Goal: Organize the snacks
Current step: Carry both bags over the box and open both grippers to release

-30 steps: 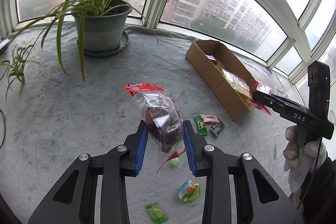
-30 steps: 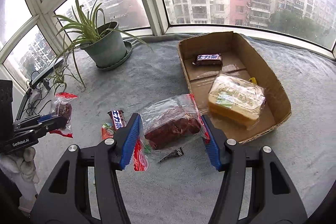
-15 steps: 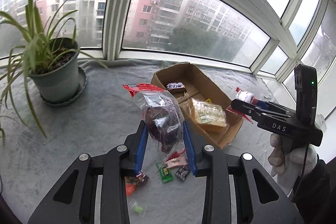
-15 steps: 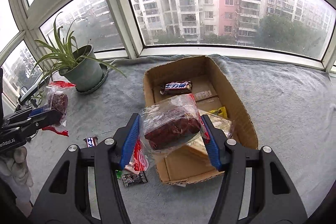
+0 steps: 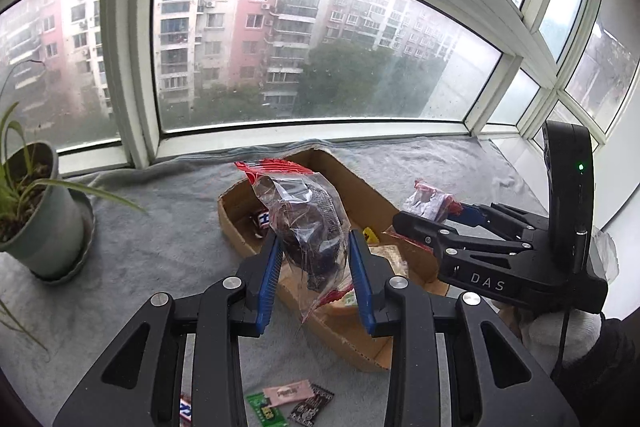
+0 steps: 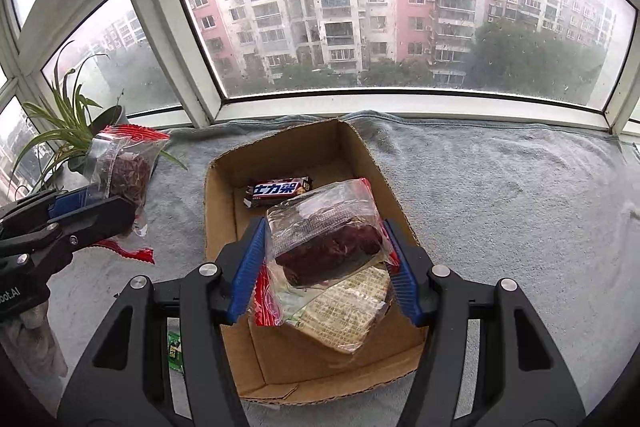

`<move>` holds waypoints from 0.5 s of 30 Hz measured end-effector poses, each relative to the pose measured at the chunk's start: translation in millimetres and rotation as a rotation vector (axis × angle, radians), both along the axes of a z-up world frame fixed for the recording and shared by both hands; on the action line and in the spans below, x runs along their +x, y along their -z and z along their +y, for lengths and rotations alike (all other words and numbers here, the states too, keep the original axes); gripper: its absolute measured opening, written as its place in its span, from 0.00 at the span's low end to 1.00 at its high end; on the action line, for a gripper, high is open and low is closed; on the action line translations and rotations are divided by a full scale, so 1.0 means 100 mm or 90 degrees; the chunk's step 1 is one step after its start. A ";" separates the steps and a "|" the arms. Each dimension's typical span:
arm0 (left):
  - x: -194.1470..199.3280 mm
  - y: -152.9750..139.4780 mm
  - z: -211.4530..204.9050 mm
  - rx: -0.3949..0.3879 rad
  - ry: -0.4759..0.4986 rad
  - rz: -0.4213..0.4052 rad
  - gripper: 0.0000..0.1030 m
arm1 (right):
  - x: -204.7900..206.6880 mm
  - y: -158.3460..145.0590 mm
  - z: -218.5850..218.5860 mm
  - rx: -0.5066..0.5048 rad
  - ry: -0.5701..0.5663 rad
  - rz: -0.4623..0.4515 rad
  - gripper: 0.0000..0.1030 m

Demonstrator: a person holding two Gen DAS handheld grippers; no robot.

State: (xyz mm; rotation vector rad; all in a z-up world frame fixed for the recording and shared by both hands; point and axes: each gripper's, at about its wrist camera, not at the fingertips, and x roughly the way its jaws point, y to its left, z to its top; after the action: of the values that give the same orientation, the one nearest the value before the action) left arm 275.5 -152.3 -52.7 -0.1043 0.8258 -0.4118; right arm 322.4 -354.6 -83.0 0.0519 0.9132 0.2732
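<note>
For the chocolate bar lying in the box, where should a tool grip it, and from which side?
Grip the chocolate bar across its narrow width, mid-length, coming from above. It lies flat on the cardboard box floor near the far wall, so side access is probably blocked.

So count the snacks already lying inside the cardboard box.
2 visible: a chocolate bar at the cardboard box's far end, a wrapped cake nearer, partly behind the held bag. More may be hidden.

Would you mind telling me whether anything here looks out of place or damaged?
A few small snack packets lie loose on the grey cloth outside the cardboard box; nothing looks spilled or torn.
</note>
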 end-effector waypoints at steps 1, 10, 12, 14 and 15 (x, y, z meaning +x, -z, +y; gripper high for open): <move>0.04 0.01 -0.04 0.002 0.004 0.003 0.31 | 0.02 0.02 -0.02 0.000 0.002 0.003 0.59; 0.32 0.17 -0.25 0.020 0.019 0.019 0.31 | 0.26 0.25 -0.04 0.005 0.006 0.029 0.59; 0.37 0.22 -0.28 0.025 0.017 0.025 0.31 | 0.31 0.30 -0.03 0.002 0.007 0.036 0.59; 0.42 0.27 -0.30 0.030 0.018 0.031 0.31 | 0.36 0.36 -0.01 -0.001 0.007 0.044 0.59; 0.44 0.30 -0.31 0.032 0.016 0.033 0.31 | 0.37 0.38 0.00 -0.003 0.007 0.047 0.59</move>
State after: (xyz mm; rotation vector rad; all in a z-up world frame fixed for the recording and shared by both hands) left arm 319.4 -183.5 -82.2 -0.0578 0.8887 -0.4128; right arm 359.3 -355.0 -120.8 0.0634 0.9864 0.2603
